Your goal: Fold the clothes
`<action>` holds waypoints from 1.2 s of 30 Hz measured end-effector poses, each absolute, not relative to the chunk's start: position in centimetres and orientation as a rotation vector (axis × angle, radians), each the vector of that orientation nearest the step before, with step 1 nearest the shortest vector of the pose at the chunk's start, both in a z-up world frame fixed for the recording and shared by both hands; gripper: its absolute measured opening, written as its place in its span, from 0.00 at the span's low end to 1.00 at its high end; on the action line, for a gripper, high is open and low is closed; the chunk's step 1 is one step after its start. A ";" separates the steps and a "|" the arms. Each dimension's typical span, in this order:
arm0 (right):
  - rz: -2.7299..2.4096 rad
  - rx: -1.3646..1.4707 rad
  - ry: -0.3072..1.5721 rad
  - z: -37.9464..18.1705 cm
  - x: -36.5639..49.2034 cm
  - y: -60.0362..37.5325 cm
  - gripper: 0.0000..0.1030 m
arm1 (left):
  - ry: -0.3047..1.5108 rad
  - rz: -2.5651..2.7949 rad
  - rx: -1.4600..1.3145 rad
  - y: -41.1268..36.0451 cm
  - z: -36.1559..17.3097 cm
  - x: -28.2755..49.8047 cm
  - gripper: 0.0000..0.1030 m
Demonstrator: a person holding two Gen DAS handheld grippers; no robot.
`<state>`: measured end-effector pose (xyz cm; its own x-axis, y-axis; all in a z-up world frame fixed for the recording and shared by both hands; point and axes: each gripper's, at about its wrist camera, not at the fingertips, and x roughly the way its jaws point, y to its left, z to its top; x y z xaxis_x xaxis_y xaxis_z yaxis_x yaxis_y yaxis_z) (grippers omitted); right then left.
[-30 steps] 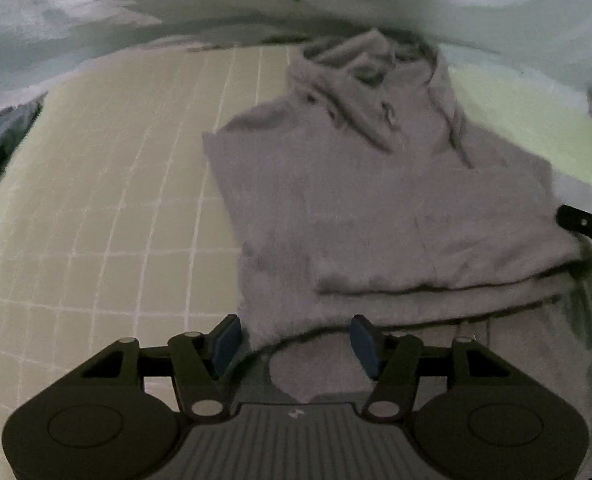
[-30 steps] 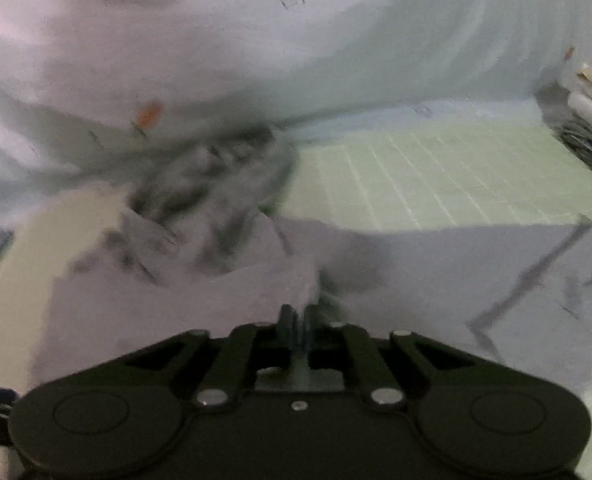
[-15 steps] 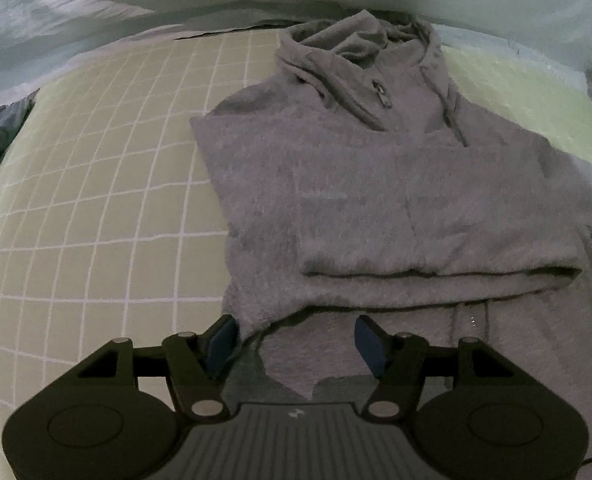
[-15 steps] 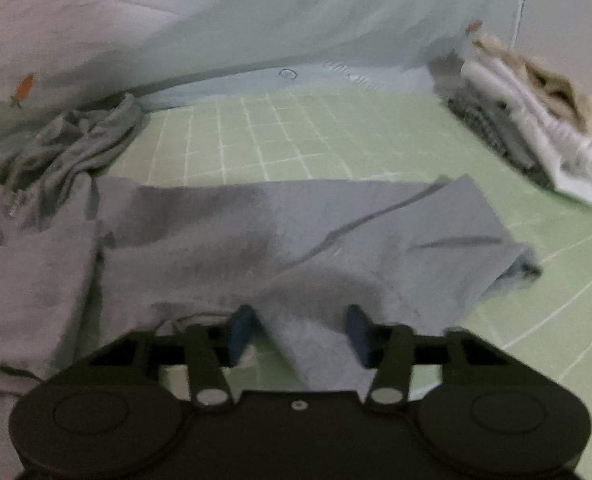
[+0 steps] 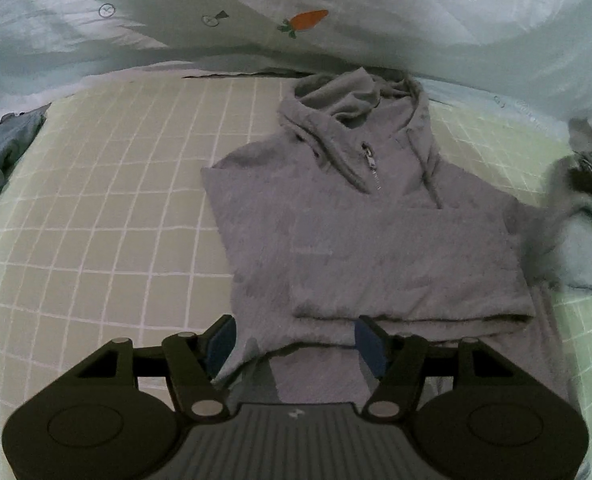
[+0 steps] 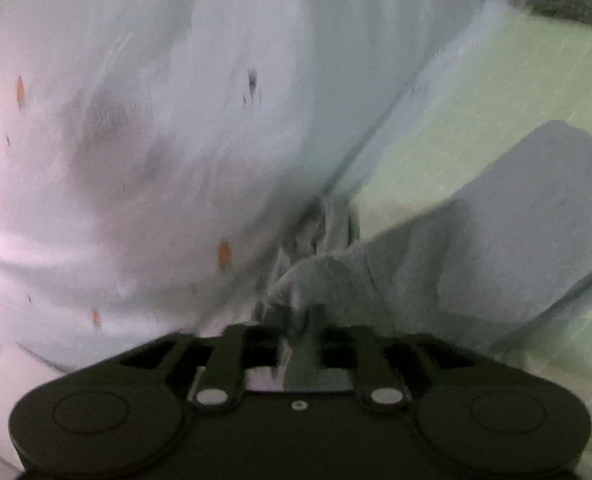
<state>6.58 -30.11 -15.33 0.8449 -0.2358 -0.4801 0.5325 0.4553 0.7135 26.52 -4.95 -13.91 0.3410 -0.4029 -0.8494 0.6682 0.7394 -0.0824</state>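
Left gripper point(image 5: 296, 340) risen, jaws released astride hoodie point(image 5: 376, 248) hem; right gripper point(image 6: 298, 320) jaws opening, hoodie fabric between

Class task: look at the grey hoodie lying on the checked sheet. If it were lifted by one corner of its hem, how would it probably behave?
The grey hoodie would probably droop: its hood lies crumpled in soft folds. The sleeve folded across the chest would likely slide off, since nothing visibly pins it. Its fleecy-looking surface suggests it should grip rather than slip.
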 end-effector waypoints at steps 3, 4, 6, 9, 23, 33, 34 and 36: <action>-0.604 0.923 0.432 -16.5 6.1 -29.0 0.68 | 0.992 -0.733 0.301 -5.5 -13.6 26.3 0.65; -0.639 0.878 0.454 -16.6 5.6 -28.7 0.75 | 0.990 -0.747 0.299 -5.9 -13.5 26.2 0.65; -0.727 0.722 0.517 -16.7 4.3 -28.1 0.94 | 0.987 -0.780 0.297 -6.7 -13.4 25.9 0.65; -0.829 0.578 0.608 -17.3 2.4 -28.4 0.94 | 0.976 -0.833 0.298 -8.4 -13.4 25.5 0.64; -0.924 0.647 0.672 -20.5 -2.1 -31.6 0.95 | 1.045 -0.979 0.342 -20.5 -18.2 23.6 0.44; -0.929 0.575 0.712 -20.8 -1.2 -31.0 0.96 | 0.831 -1.007 0.340 -19.7 -13.4 22.8 0.01; -0.932 0.566 0.712 -20.7 -0.9 -30.9 0.96 | 0.812 -1.012 0.324 -19.4 -12.5 22.9 0.01; -0.938 0.555 0.711 -20.6 -0.5 -30.8 0.96 | 0.791 -1.031 0.284 -18.9 -11.0 23.0 0.01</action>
<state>-0.51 -30.76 -20.63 0.4001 -0.5236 -0.7522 0.8657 0.4853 0.1226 23.01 -18.91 -11.04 0.2735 -0.6558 -0.7036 0.8493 0.5080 -0.1435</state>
